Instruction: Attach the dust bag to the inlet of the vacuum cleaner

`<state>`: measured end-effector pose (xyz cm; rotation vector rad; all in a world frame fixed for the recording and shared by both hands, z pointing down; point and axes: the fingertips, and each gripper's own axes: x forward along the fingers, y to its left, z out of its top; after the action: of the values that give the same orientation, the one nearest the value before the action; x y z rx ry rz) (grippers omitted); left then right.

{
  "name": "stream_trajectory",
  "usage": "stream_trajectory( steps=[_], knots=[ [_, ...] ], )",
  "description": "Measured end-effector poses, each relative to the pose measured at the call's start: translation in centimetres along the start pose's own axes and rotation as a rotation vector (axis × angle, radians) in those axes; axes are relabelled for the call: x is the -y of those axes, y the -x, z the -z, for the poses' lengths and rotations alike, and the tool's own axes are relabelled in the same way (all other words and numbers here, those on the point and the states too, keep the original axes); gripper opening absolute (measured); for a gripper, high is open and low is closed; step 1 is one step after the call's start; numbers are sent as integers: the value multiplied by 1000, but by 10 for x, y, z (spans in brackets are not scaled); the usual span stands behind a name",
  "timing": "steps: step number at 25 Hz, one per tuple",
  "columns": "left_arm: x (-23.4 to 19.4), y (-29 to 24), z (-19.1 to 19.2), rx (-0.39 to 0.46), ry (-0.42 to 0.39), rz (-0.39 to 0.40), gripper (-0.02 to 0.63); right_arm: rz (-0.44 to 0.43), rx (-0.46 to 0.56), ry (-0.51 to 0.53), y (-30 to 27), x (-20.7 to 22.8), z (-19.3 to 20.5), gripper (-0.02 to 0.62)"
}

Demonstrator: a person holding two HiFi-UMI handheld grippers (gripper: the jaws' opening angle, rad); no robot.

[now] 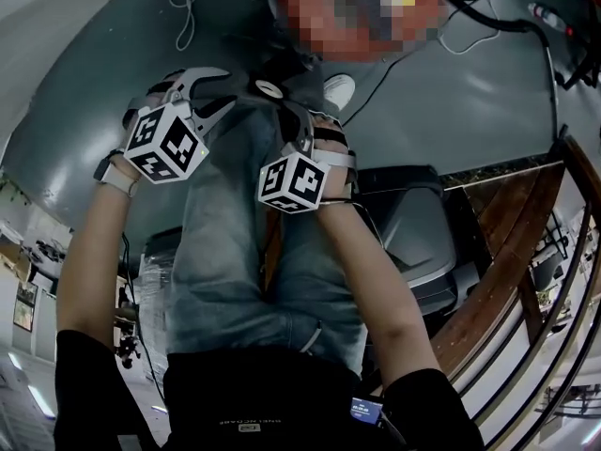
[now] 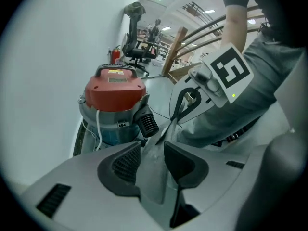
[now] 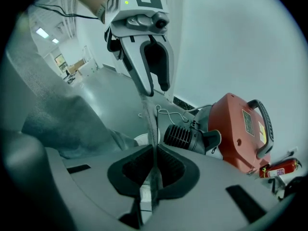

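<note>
A grey cloth dust bag (image 1: 244, 252) hangs between my two grippers over the floor. My right gripper (image 3: 154, 170) is shut on a thin edge of the bag (image 3: 53, 109). That edge runs taut up to my left gripper (image 3: 156, 88), whose jaws stand apart. In the left gripper view, cloth lies in the gap of the left gripper (image 2: 153, 160) without being pinched. The red-topped vacuum cleaner (image 2: 115, 88) stands just beyond, its black ribbed inlet (image 2: 148, 123) facing the grippers. The right gripper (image 2: 174, 121) is close beside the left one. The inlet (image 3: 185, 137) is bare.
Loose white cables (image 1: 188, 7) lie on the grey floor near the vacuum cleaner (image 3: 243, 129). A wooden stair railing (image 1: 507, 289) runs along the right, with a grey bin (image 1: 418, 242) beside it. A fire extinguisher (image 3: 279, 170) and an office chair (image 2: 137, 52) stand by the wall.
</note>
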<state>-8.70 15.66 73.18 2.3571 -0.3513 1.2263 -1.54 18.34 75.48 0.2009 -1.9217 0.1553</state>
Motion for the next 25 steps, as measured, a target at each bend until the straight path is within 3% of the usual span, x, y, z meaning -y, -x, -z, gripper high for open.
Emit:
stream_trajectory(
  steps=[8,16,25],
  knots=[
    [9,-19,11,-54,-81,44,146,-23,11,77,-1,-11,-4,46],
    [15,-28,16,-107,-222,65,144,-50,14,102,-3,-14,-12,46],
    [2,-49,19,-124,-319,45,75,-32,6,9,-20,-6,-10,46]
  ],
)
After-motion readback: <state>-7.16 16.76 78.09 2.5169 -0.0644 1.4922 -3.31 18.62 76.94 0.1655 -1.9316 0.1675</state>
